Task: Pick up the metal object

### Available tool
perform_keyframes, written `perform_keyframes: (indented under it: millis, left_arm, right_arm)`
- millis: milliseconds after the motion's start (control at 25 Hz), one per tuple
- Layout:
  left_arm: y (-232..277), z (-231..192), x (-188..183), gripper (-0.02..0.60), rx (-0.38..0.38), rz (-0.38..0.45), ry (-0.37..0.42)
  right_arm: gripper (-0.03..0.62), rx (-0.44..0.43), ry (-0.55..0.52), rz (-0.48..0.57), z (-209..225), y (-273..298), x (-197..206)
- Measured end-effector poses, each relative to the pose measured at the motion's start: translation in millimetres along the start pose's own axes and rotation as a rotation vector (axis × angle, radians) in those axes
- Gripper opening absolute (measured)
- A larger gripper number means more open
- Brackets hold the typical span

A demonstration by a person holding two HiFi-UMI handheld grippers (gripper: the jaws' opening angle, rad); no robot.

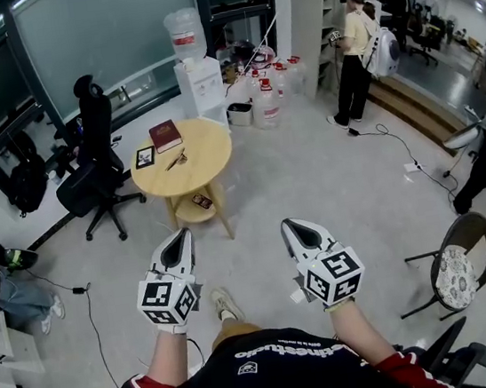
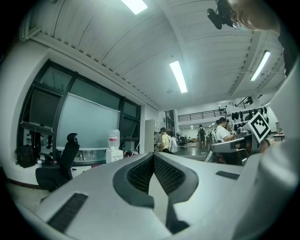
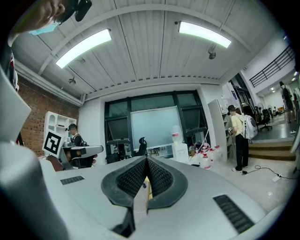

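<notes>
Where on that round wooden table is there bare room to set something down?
The right half of the table and its near edge are bare. The back left is crowded: red book, dark card, metal object.

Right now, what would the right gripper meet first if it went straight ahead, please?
The way looks free nearby. Further on, the right gripper lines up with the table, then the chair behind; it might pass over the table.

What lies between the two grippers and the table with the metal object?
Only bare floor, as the head view shows; the left gripper and right gripper are well short of the table bearing the metal object.
</notes>
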State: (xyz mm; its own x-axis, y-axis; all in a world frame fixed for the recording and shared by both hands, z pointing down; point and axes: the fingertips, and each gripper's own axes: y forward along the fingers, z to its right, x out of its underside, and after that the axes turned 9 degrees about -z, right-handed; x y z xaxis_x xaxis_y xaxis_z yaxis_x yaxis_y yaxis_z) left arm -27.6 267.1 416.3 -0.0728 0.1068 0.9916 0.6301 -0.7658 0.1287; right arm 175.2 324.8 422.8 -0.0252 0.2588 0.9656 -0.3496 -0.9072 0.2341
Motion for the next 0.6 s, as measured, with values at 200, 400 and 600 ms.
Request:
perform_keyframes:
  millis: [200, 400, 600]
  left_arm:
    - [2, -2, 0, 0.017, 0.002, -0.002, 0.003]
    - [8, -9, -6, 0.017, 0.0, -0.004, 0.006]
    - [8, -22, -10, 0.017, -0.018, 0.0, 0.009]
  right_arm:
    - [0.028, 0.002, 0.008, 0.004, 1, 2, -1]
    - [0.028, -0.001, 0.015, 0.007, 3, 10, -7]
    - [0.029, -0.017, 0.013, 0.016, 2, 25, -15]
